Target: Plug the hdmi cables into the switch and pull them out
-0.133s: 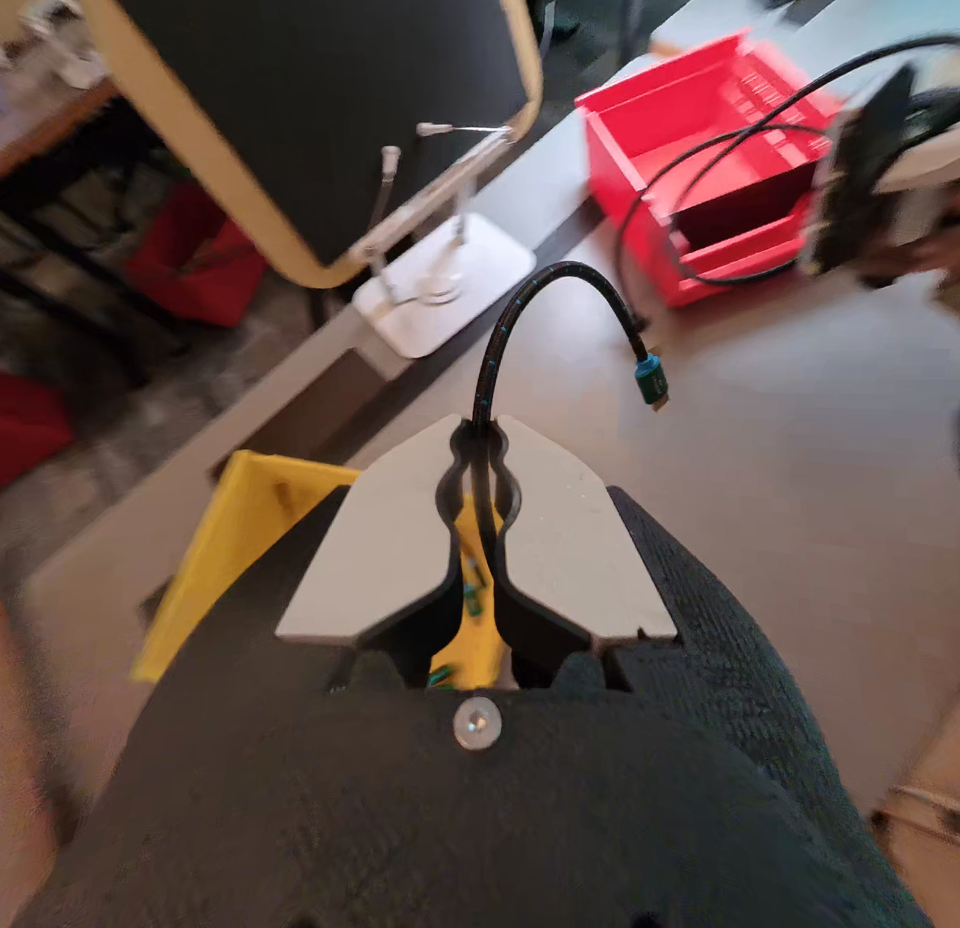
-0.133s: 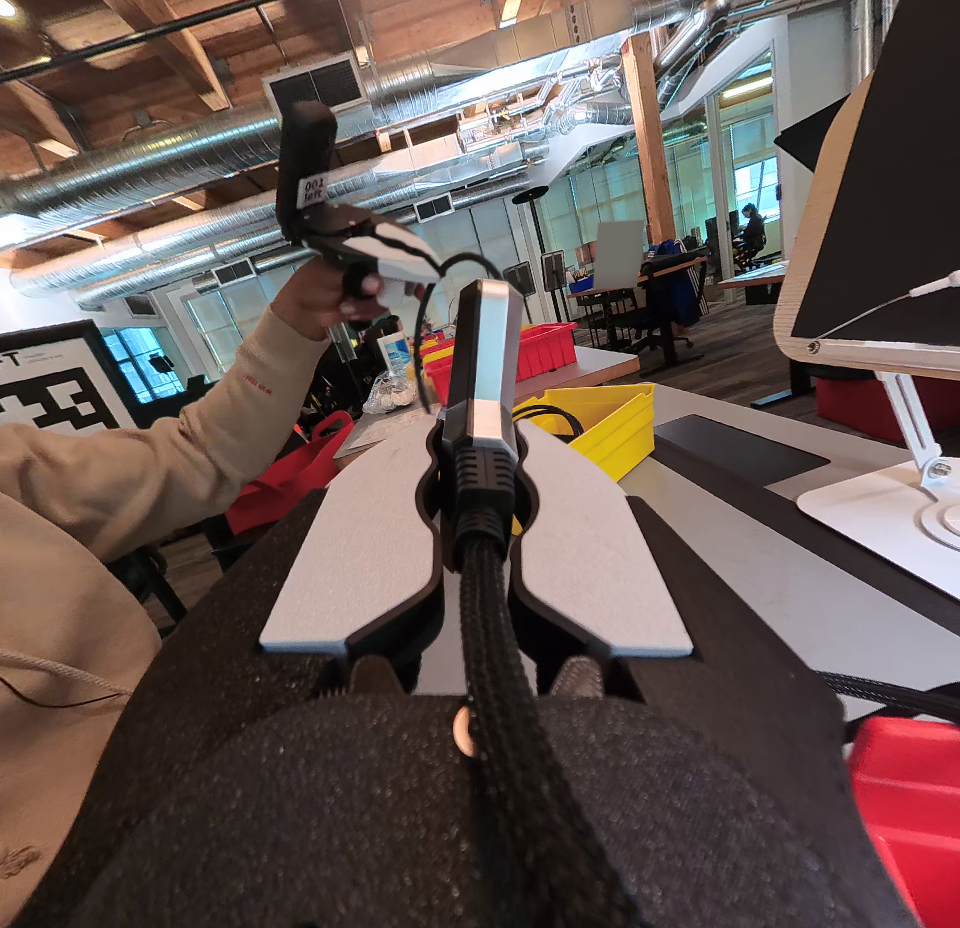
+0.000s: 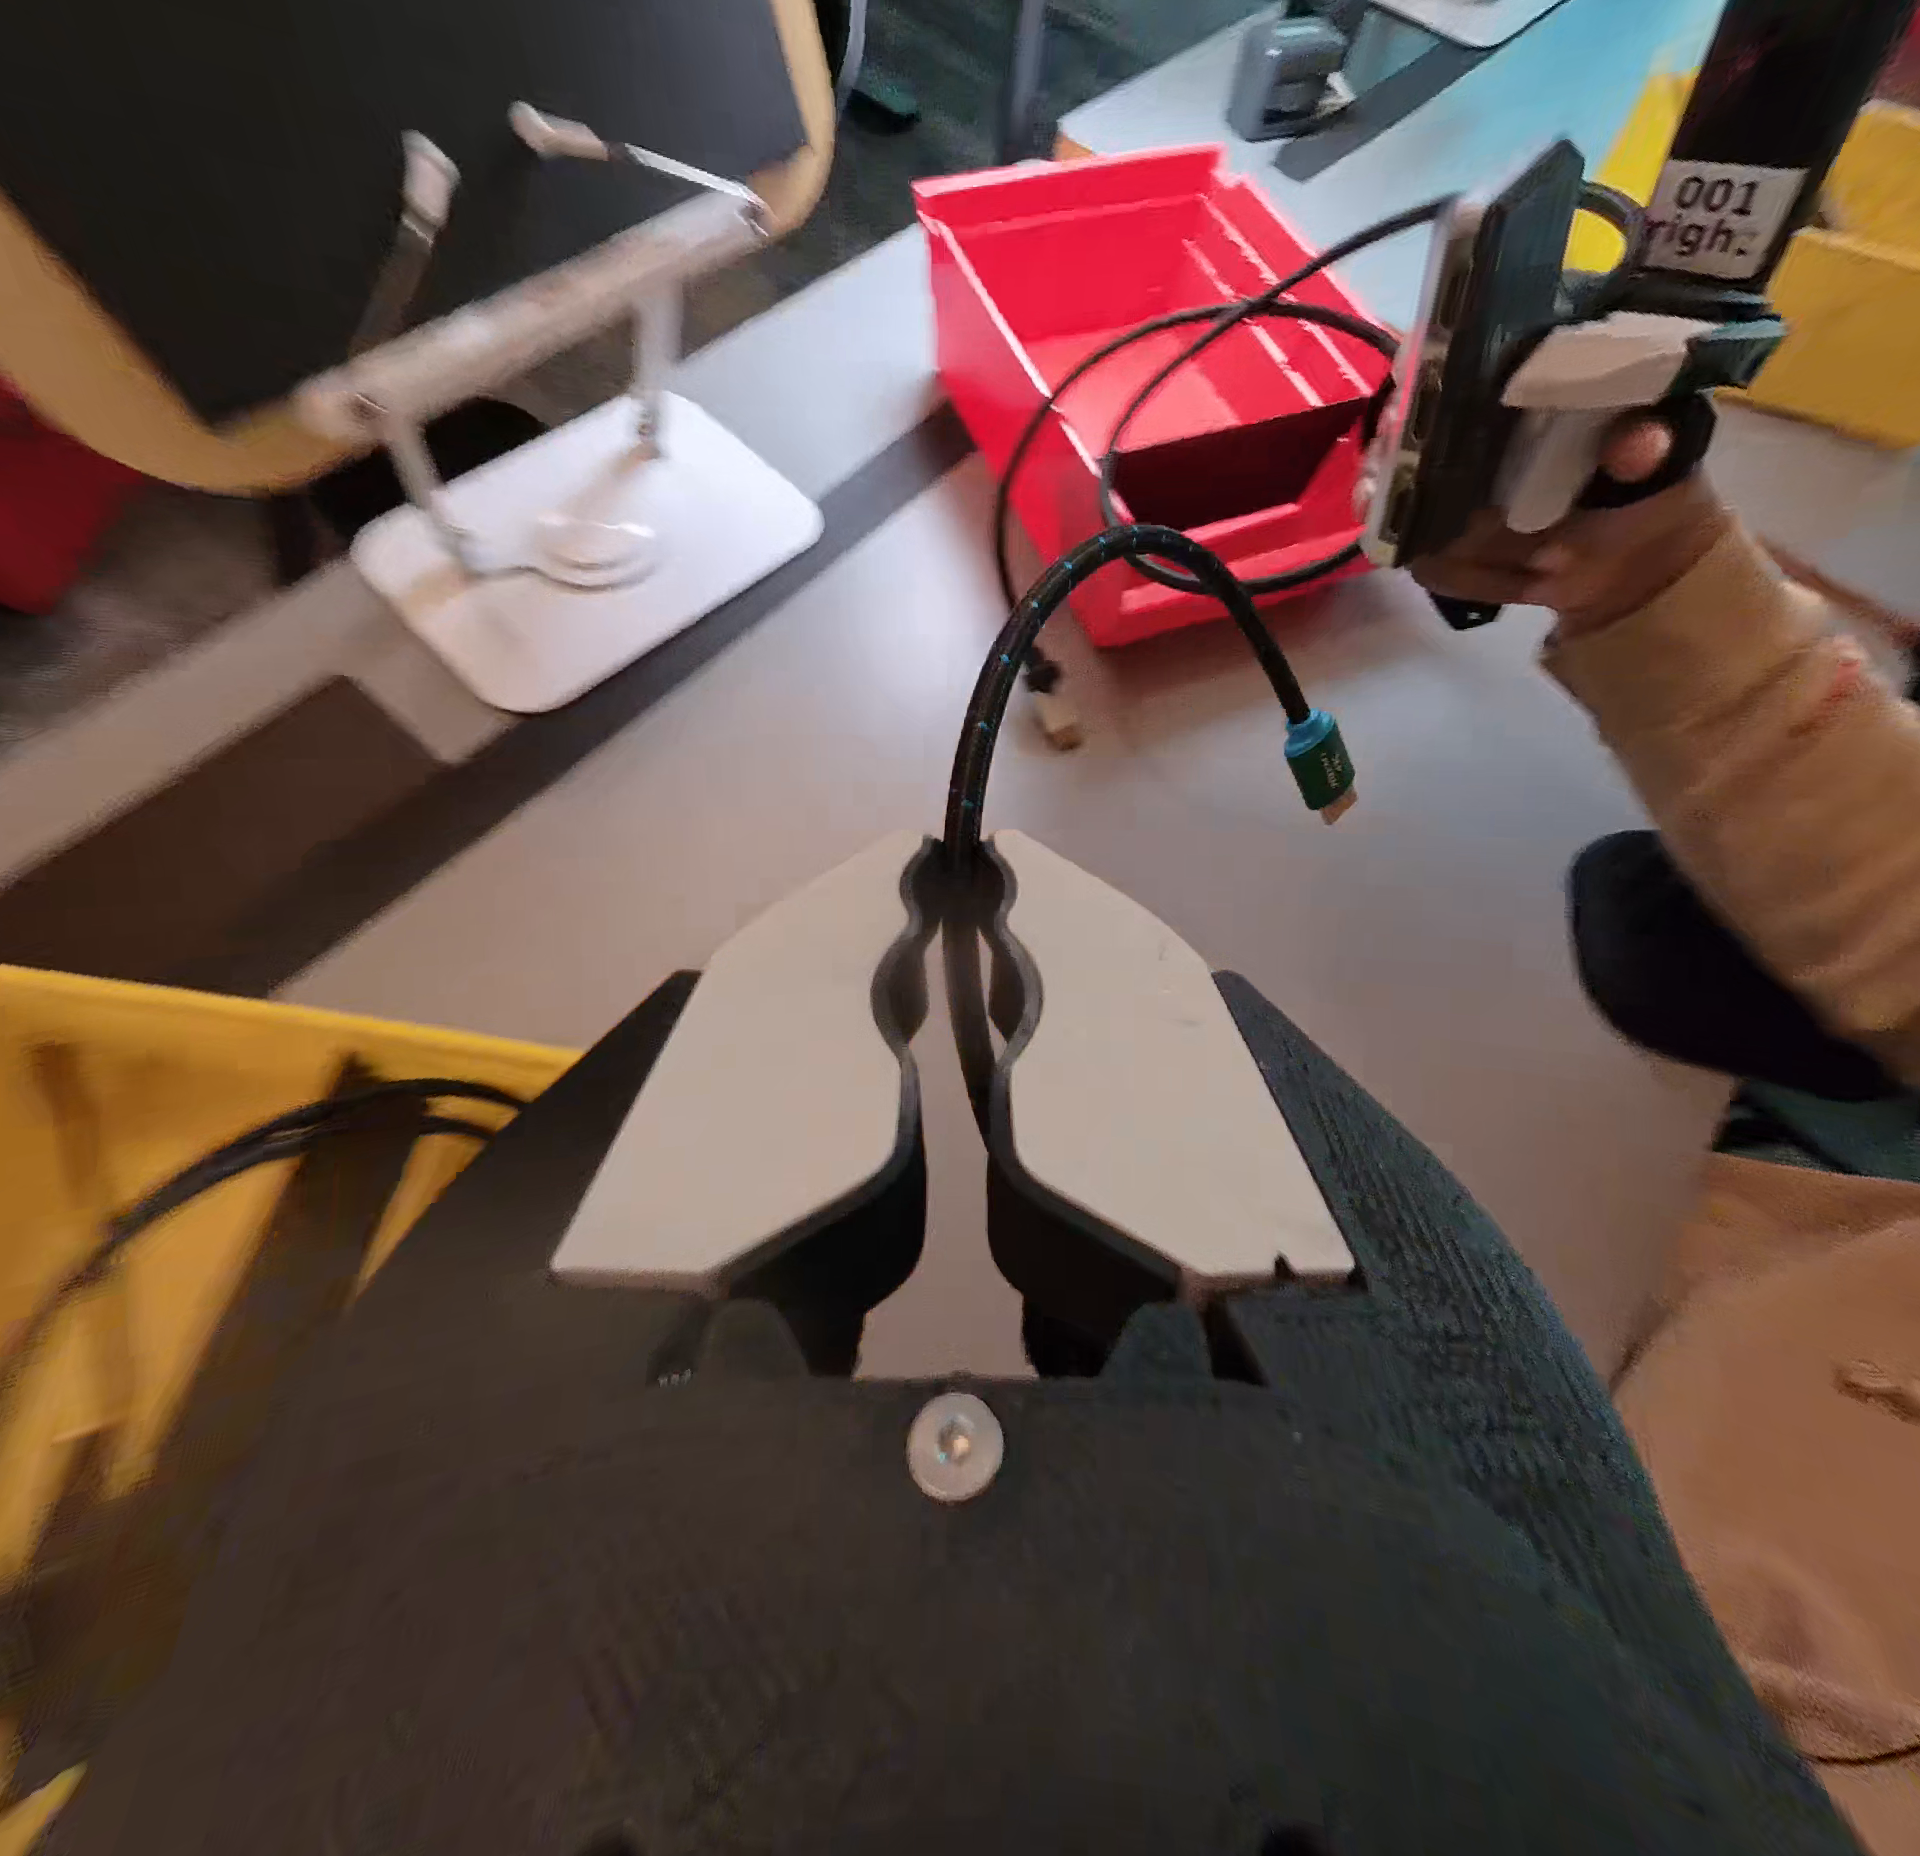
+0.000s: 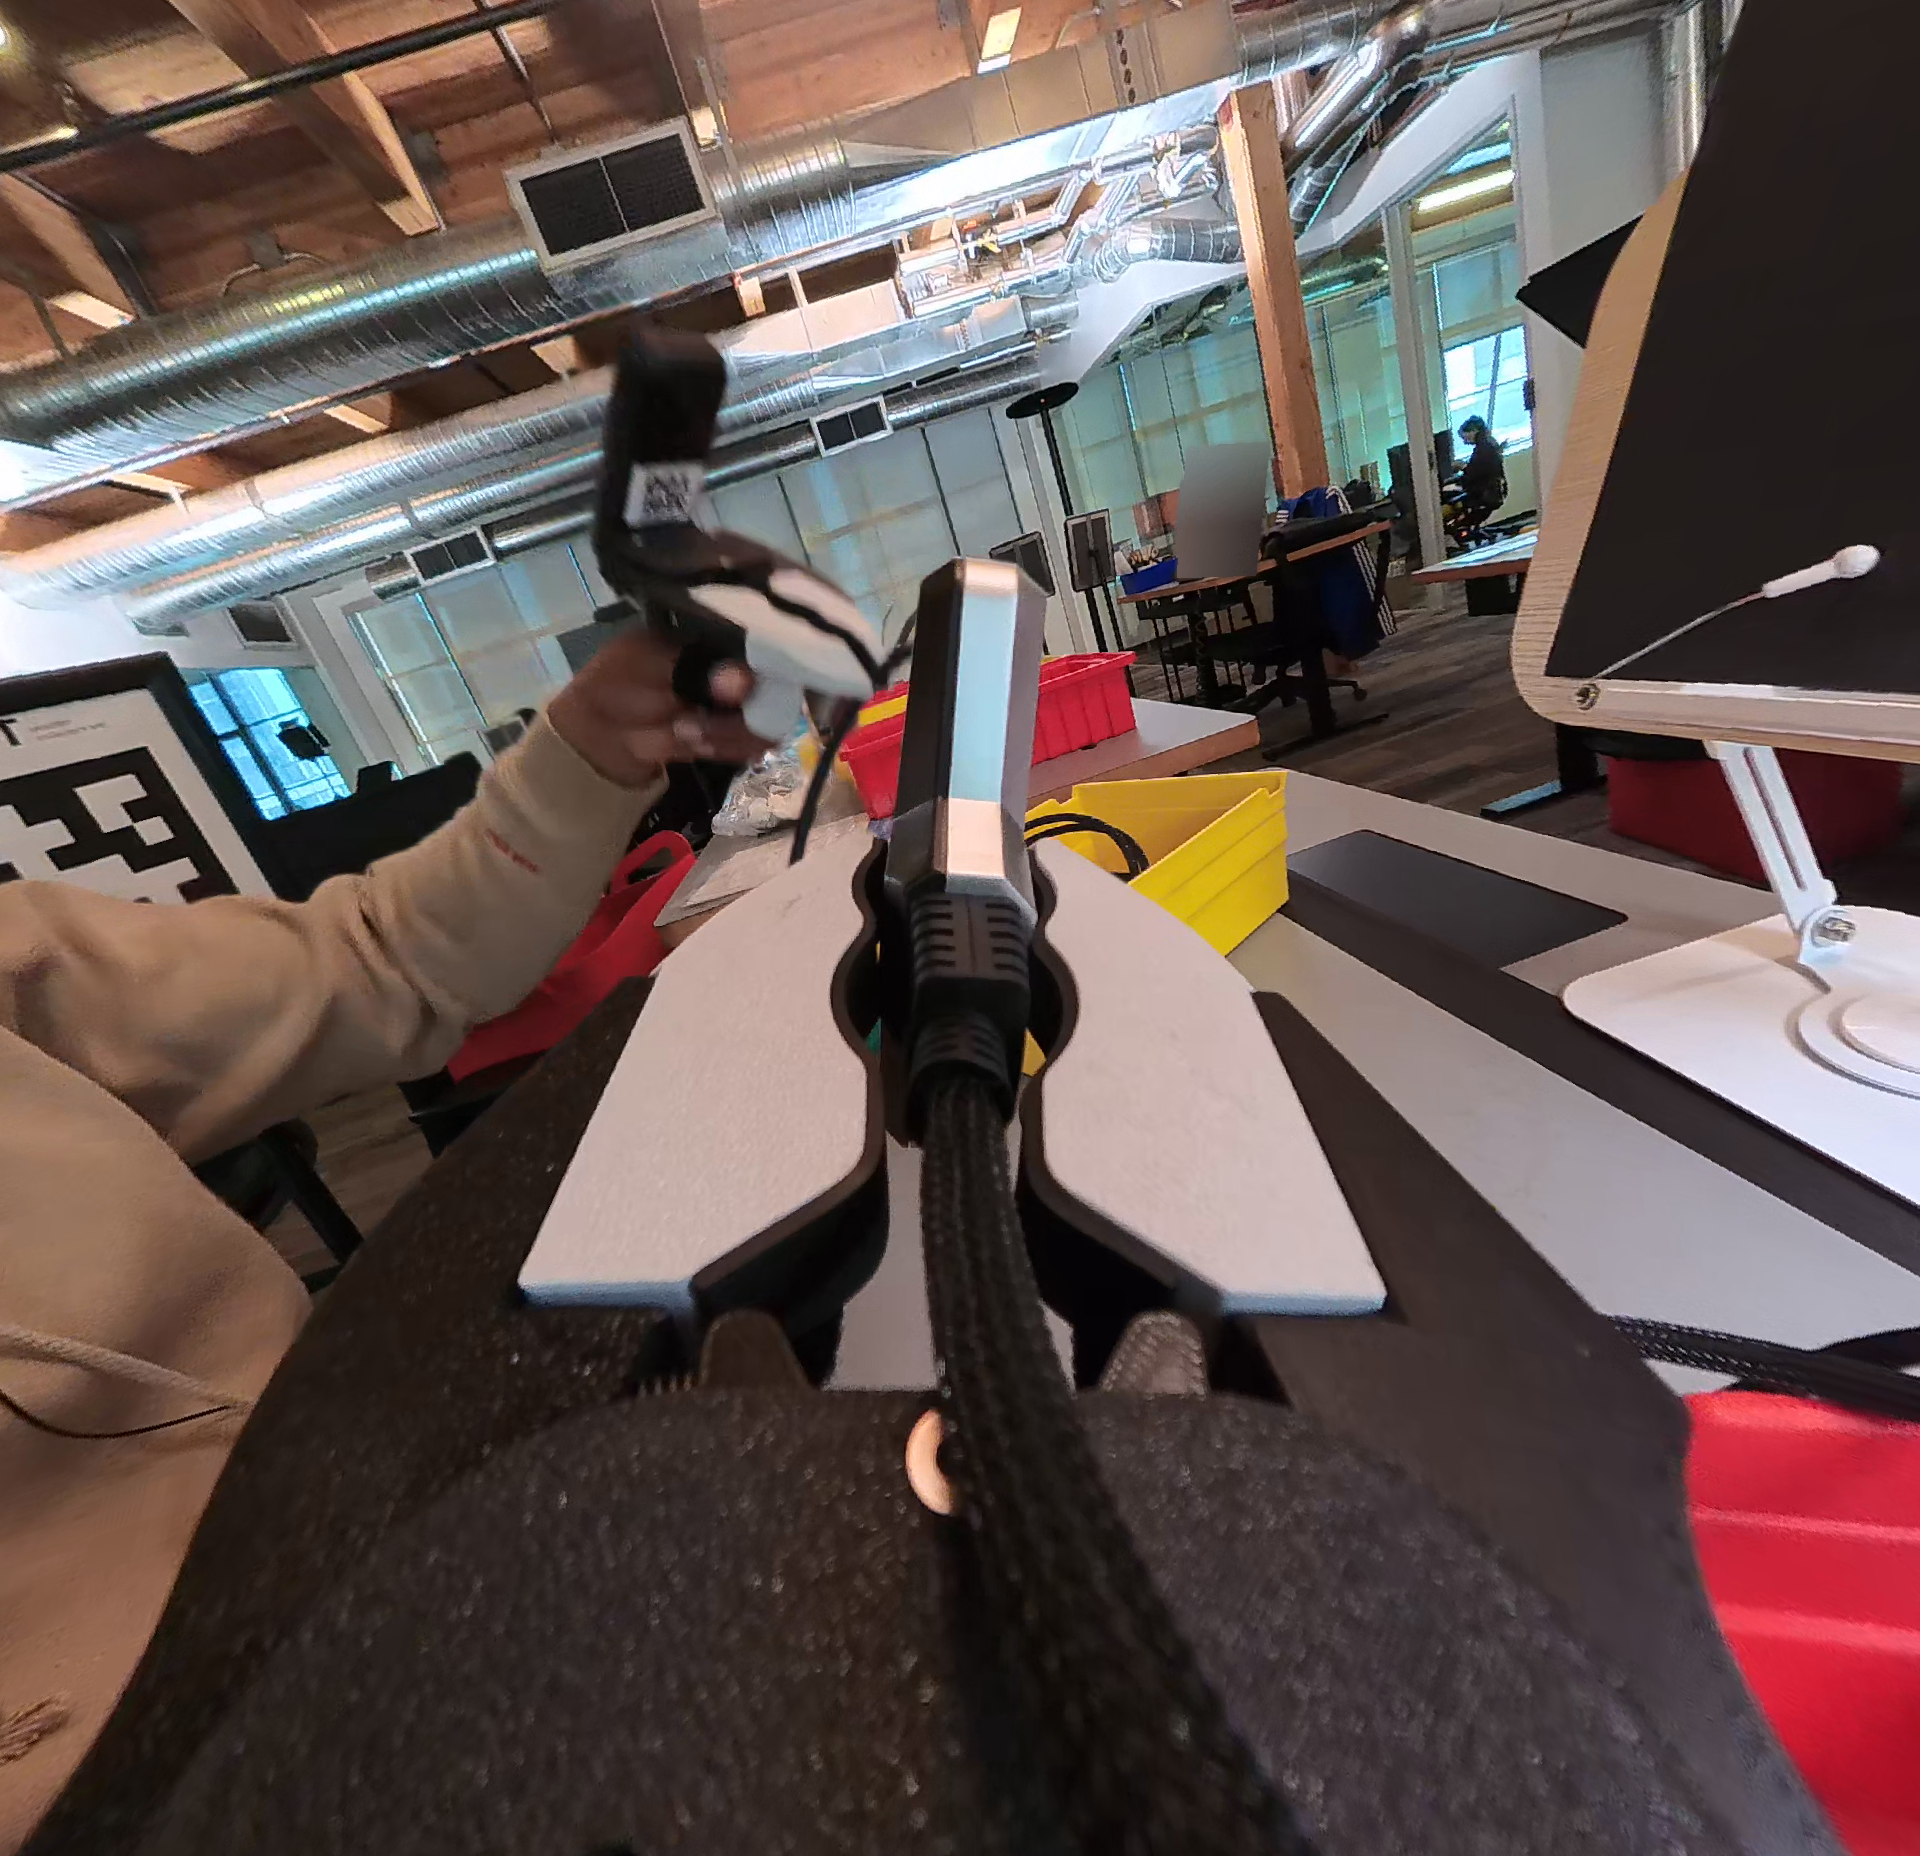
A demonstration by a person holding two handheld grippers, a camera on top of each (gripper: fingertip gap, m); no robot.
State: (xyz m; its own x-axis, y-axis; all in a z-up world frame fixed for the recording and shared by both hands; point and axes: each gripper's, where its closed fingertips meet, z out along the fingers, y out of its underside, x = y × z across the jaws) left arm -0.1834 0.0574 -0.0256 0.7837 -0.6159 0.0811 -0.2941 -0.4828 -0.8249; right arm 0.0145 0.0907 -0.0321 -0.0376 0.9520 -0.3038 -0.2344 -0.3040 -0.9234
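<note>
My left gripper [image 3: 957, 856] is pinched tight on a thin black braided HDMI cable flecked with blue [image 3: 987, 715], which arches up out of my fingertips and droops so its teal plug with the gold tip [image 3: 1317, 767] hangs pointing down, above the grey tabletop [image 3: 790, 767]. My right gripper [image 4: 951, 876] is clamped on the slim silver-and-black switch [image 4: 971, 705] at the end where its own thick black braided lead [image 4: 977, 1214] enters. Seen from the plug, the switch [image 3: 1439, 383] stands up and to the right, well apart, its long axis nearly upright, in front of the red plastic bin [image 3: 1091, 279]. As I judge it, the plug must swing up and turn sideways to face the ports on that edge.
</note>
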